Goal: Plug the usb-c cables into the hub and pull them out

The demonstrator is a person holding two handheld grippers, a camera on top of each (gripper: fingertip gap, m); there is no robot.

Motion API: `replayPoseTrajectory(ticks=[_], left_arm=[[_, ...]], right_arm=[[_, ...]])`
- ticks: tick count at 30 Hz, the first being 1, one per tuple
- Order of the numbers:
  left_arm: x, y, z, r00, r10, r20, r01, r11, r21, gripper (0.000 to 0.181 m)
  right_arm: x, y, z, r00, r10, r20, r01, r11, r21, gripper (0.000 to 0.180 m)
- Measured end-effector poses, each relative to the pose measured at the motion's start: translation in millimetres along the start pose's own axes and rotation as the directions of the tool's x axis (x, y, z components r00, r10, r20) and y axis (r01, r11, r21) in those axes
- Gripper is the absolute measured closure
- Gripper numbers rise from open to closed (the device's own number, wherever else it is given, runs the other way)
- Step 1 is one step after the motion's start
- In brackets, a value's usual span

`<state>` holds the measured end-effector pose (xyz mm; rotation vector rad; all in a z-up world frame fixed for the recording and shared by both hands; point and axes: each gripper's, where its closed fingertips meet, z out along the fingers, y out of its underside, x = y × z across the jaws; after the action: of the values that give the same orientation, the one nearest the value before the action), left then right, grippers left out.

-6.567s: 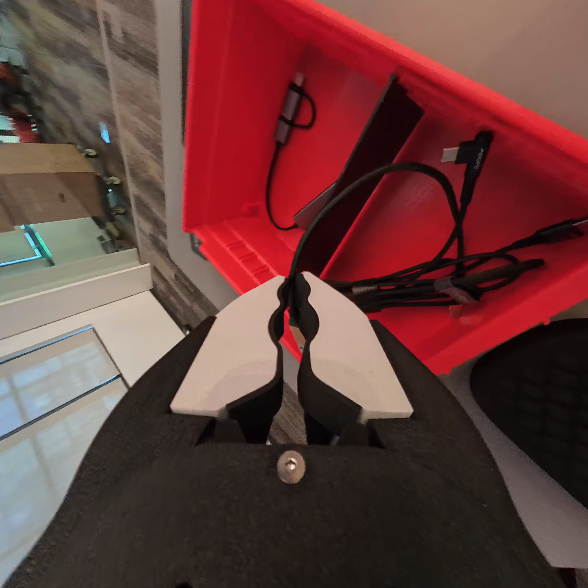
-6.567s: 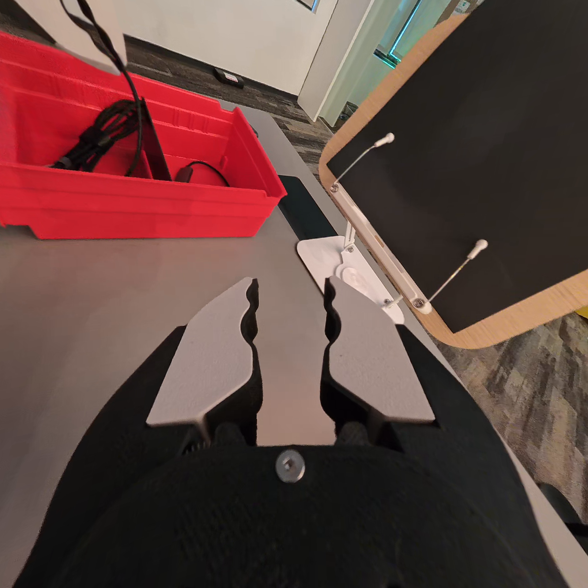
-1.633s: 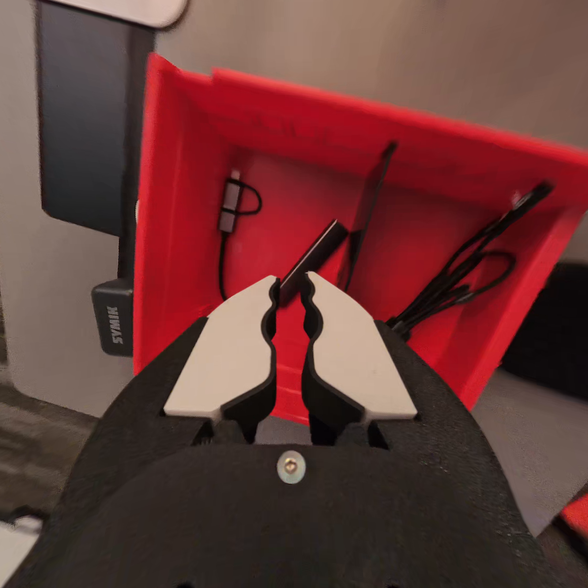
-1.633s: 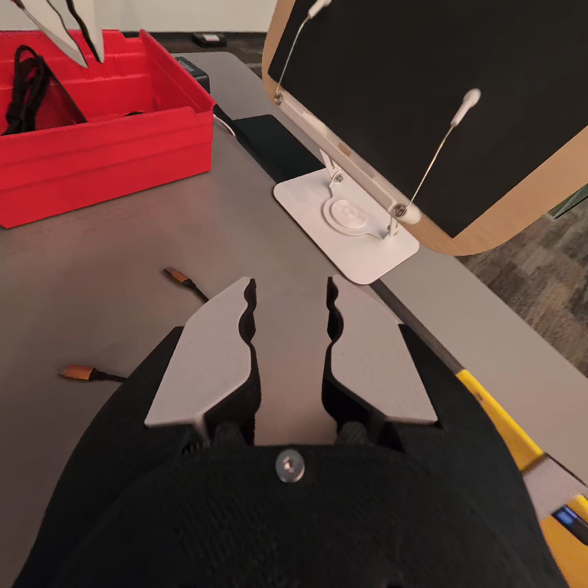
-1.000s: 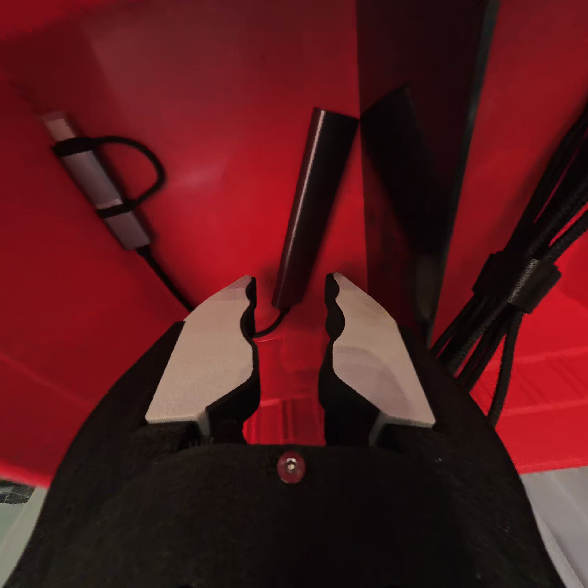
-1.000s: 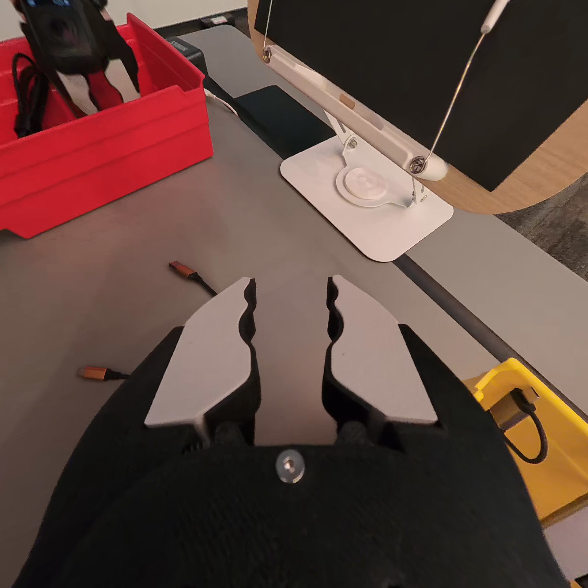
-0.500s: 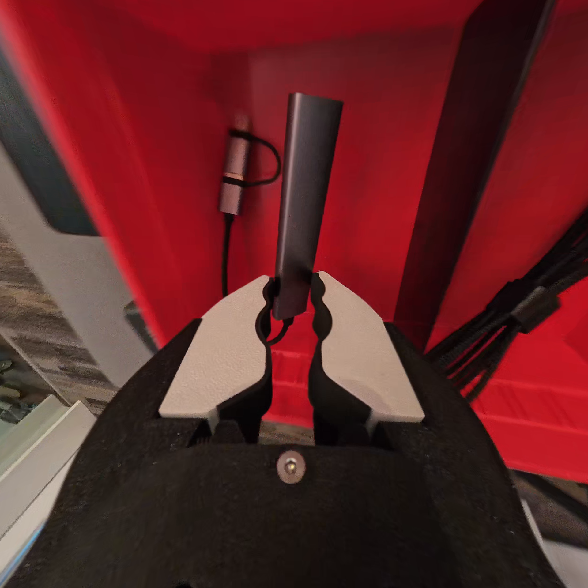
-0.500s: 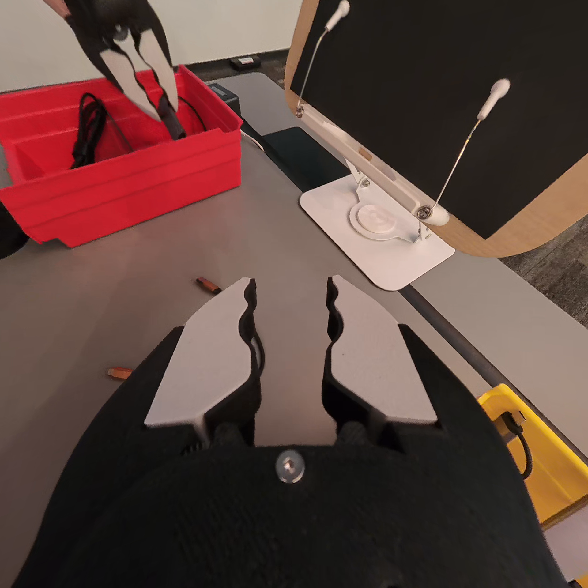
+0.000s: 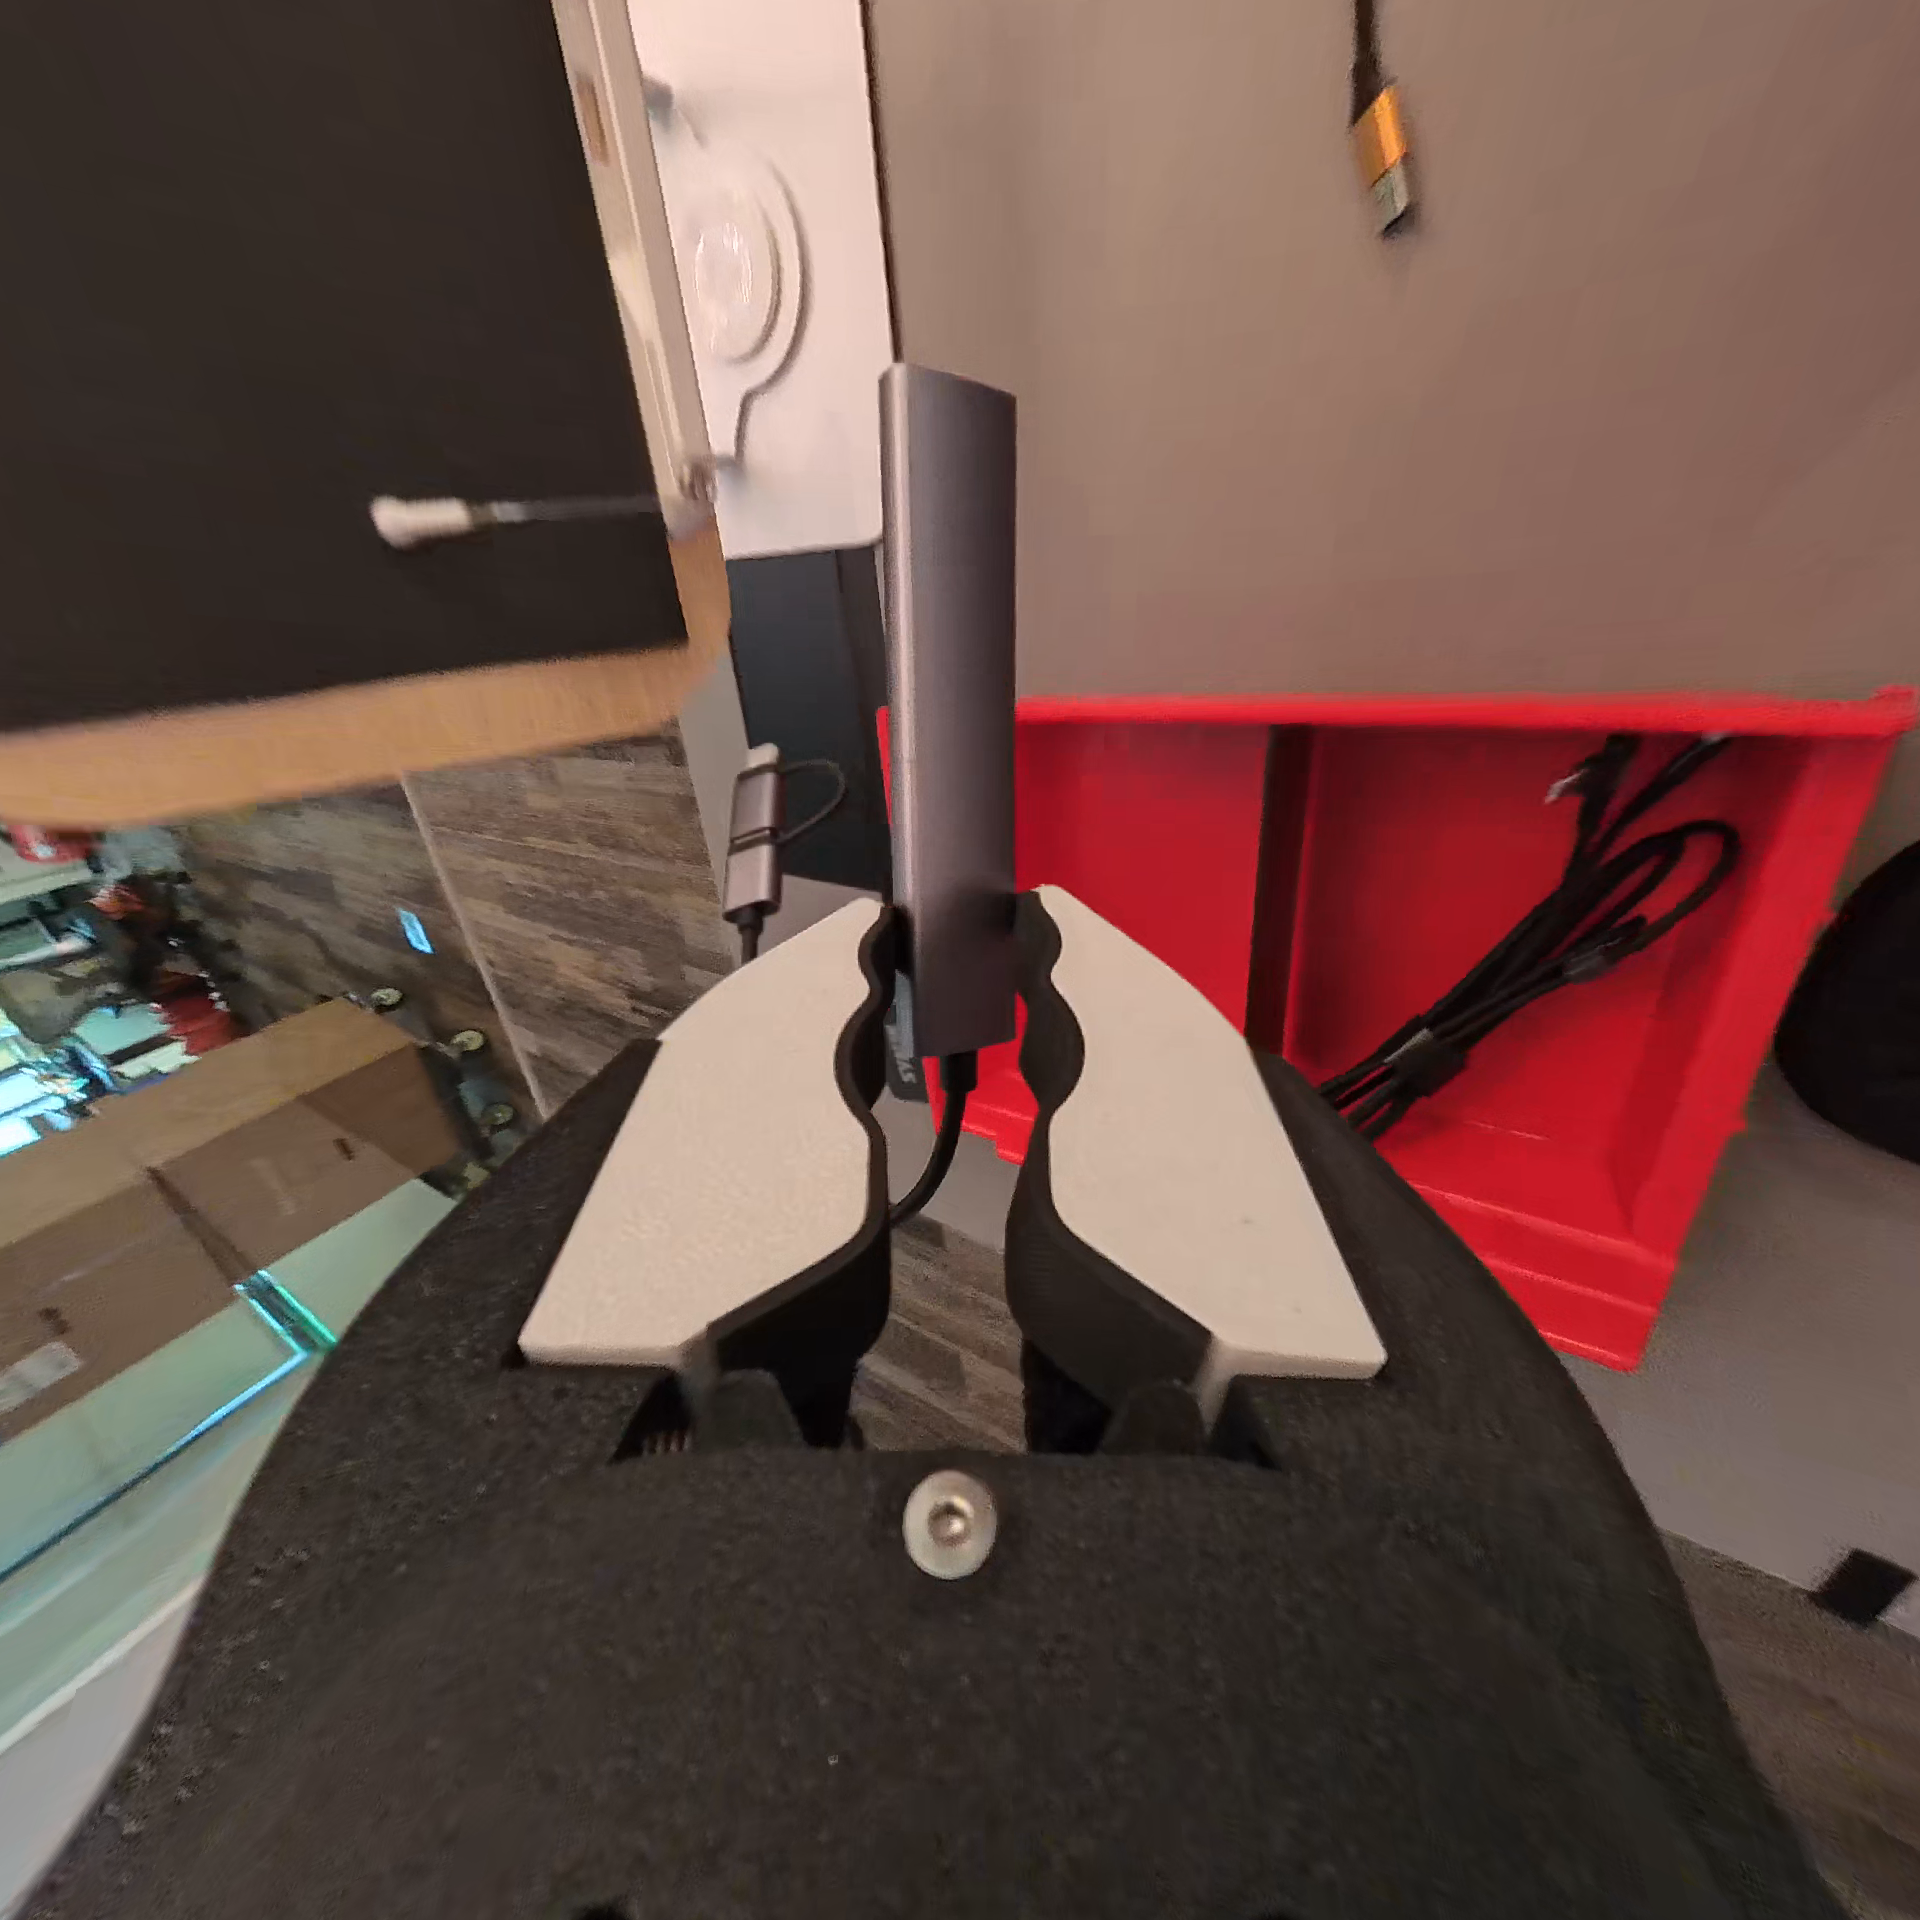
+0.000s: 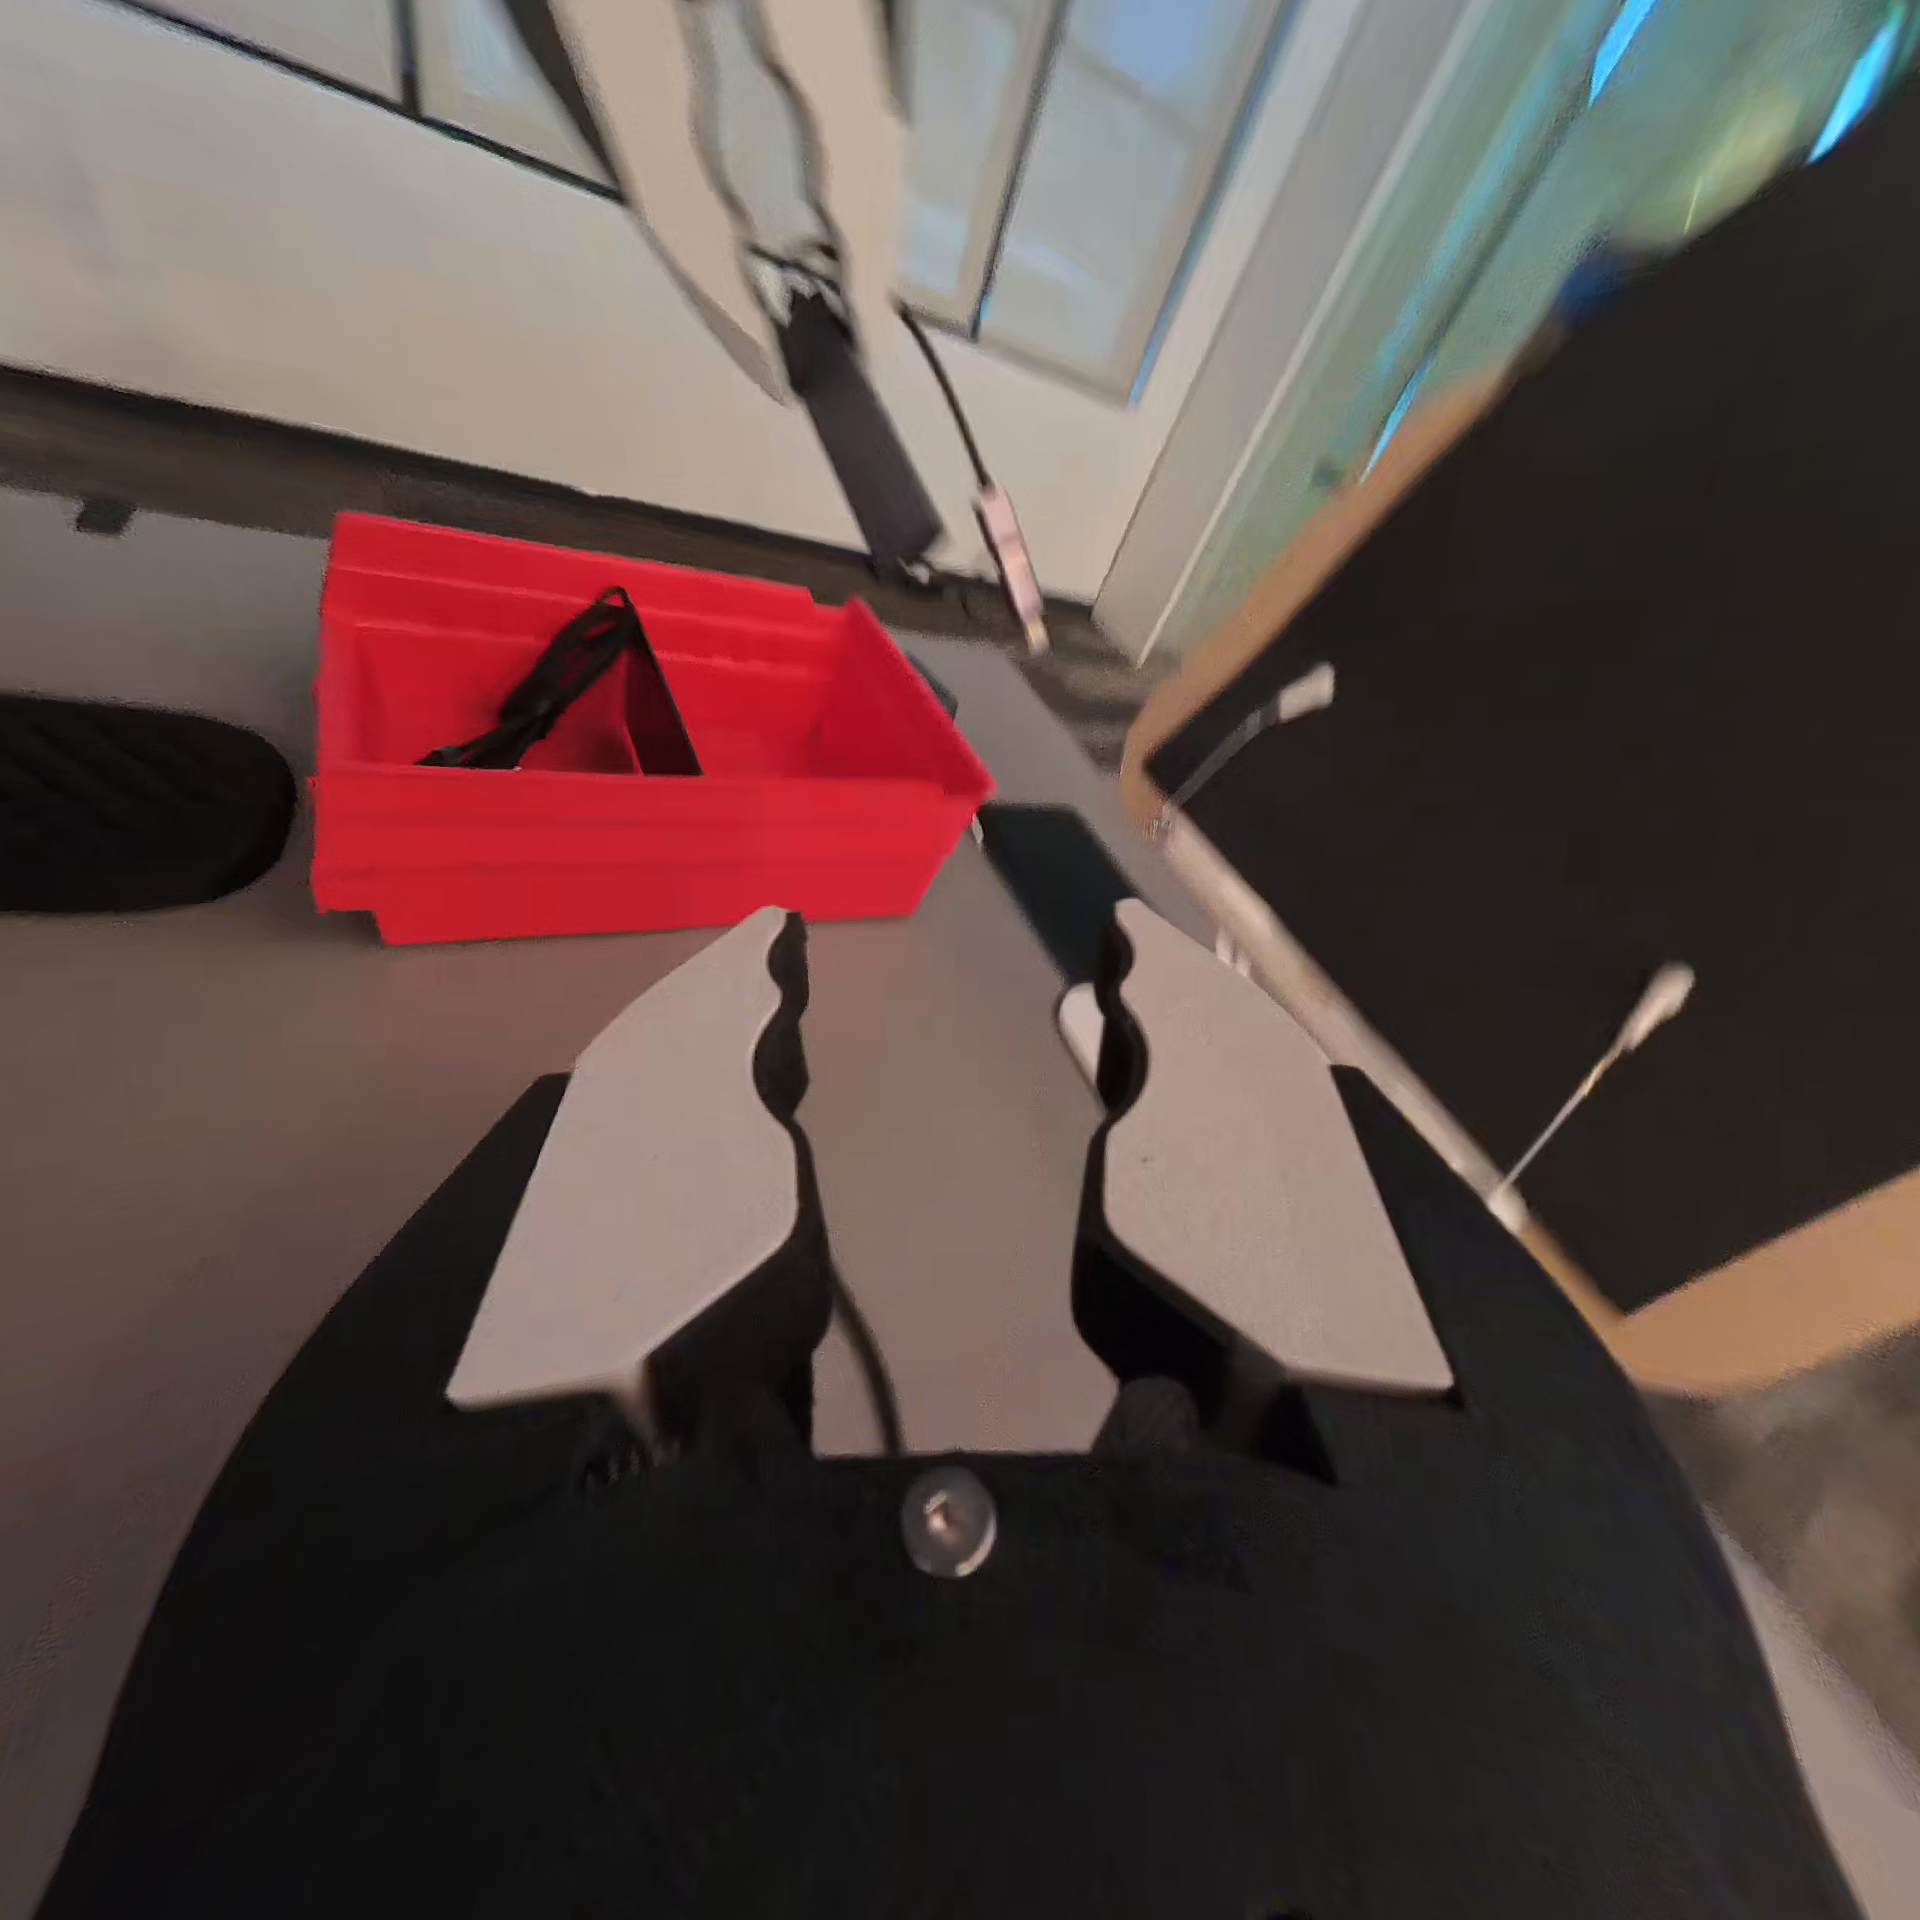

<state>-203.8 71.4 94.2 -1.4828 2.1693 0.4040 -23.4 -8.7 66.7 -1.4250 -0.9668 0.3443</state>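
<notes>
Hub [image 9: 948, 665] clamped in left gripper [image 9: 954, 914]; red bin [image 9: 1538, 1226] holds black cables [image 9: 1538, 966].

The hub [image 9: 951, 665] is dark grey metal, and its plug [image 9: 753, 831] a lighter grey with a black cord. The left gripper [image 9: 954, 914] and right gripper [image 10: 951, 935] each have 2 pale grey fingers with black inner pads on a speckled black body. The bin [image 9: 1455, 717] is bright red, with a black divider [image 10: 655, 717] and black cables [image 9: 1538, 966] inside. A cable tip [image 9: 1380, 156] is copper-orange. The table [image 10: 208, 1039] is plain grey. The board [image 10: 1621, 644] is black, edged in light wood.
</notes>
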Motion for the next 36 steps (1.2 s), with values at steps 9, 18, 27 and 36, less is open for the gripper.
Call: replayPoseTrajectory(ticks=[9, 18, 27, 36], left_arm=[[38, -135, -47, 0.990, 0.127, -0.066, -0.117, 0.984, 0.132, 0.159], [61, -193, -52, 0.975, 0.195, -0.104, -0.184, 0.978, 0.101, 0.159], [59, -212, -64, 0.978, 0.174, -0.116, -0.168, 0.984, 0.057, 0.159], [17, -233, -110, 0.898, -0.439, -0.015, 0.349, 0.693, 0.631, 0.142]], right_arm=[[-39, -64, -29, 0.815, -0.515, -0.265, 0.559, 0.819, 0.128, 0.112], [-41, -65, -49, 0.805, -0.553, -0.213, 0.588, 0.791, 0.167, 0.155], [-30, -61, -62, 0.866, -0.483, -0.132, 0.499, 0.851, 0.164, 0.155], [29, -45, -69, 0.932, 0.334, 0.143, -0.361, 0.891, 0.275, 0.156]])
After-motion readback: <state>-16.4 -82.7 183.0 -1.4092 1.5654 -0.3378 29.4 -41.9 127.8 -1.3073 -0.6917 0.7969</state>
